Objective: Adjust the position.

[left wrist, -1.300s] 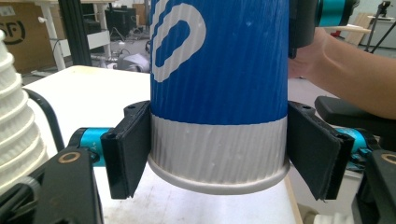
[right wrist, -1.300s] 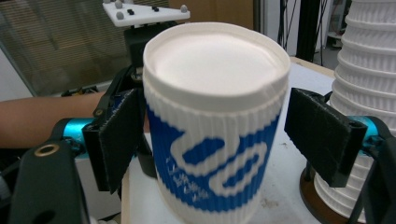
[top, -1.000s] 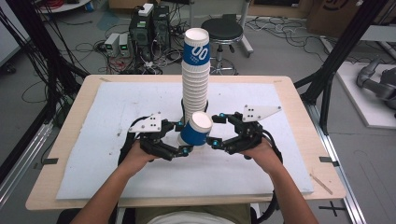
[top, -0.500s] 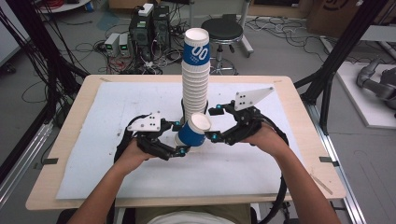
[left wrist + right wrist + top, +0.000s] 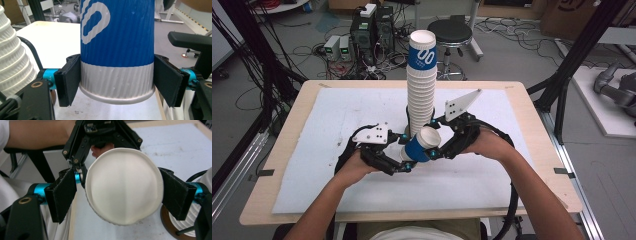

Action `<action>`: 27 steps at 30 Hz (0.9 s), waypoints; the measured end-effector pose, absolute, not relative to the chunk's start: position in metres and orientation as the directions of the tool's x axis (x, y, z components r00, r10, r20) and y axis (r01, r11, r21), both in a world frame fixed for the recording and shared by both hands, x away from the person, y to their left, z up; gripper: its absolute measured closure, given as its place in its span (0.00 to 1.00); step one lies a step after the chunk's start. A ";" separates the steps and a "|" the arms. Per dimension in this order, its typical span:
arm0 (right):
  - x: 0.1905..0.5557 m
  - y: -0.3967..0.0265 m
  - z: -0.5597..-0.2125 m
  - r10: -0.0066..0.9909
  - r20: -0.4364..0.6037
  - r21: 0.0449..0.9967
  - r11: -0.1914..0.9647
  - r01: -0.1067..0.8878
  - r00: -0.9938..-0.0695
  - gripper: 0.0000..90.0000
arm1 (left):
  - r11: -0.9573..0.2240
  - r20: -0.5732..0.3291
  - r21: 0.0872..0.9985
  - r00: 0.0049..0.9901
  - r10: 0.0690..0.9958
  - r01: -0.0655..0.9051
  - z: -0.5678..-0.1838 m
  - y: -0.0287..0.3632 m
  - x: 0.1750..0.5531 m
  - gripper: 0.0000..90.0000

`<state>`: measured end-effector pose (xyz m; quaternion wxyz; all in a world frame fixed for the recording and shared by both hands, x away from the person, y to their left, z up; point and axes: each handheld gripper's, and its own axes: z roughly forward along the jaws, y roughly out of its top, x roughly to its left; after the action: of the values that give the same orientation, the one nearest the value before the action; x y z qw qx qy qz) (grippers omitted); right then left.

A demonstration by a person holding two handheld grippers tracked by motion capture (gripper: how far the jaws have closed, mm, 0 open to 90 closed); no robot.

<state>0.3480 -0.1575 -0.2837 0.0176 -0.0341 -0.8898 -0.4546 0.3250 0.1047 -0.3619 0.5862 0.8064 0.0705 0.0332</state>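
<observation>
Passing a blue paper cup (image 5: 418, 146): left gripper (image 5: 404, 159) clamps its base, right gripper (image 5: 435, 144) brackets the rim (contact unclear); next, likely onto the stack (image 5: 420, 95).

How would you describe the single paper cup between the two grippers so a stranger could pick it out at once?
Start at the tall cup stack standing mid-table on the white mat. Just in front of its base, the single blue cup lies tilted, clamped by the left gripper. Unlike the upright stacked cups, it is alone and on its side.
</observation>
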 end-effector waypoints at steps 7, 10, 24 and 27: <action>0.348 -0.148 -0.287 0.018 0.070 0.760 0.647 0.065 -0.997 0.22 | -0.329 -0.033 0.941 0.990 0.138 0.077 -0.363 0.102 0.324 0.30; 0.349 -0.146 -0.290 0.011 0.068 0.746 0.663 0.058 -0.998 0.22 | -0.337 -0.033 0.938 0.990 0.136 0.077 -0.364 0.102 0.324 0.30; 0.354 -0.147 -0.294 0.018 0.085 0.725 0.685 0.075 -0.996 0.31 | -0.324 -0.050 0.941 0.989 0.139 0.093 -0.366 0.100 0.324 0.24; 0.354 -0.151 -0.294 0.031 0.077 0.742 0.666 0.078 -0.997 0.31 | -0.274 -0.075 0.954 0.984 0.164 0.118 -0.366 0.105 0.327 0.17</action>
<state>0.3543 -0.1512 -0.2937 0.0289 -0.0297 -0.9122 -0.4075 0.3267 0.1046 -0.3662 0.5960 0.7979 0.0884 0.0191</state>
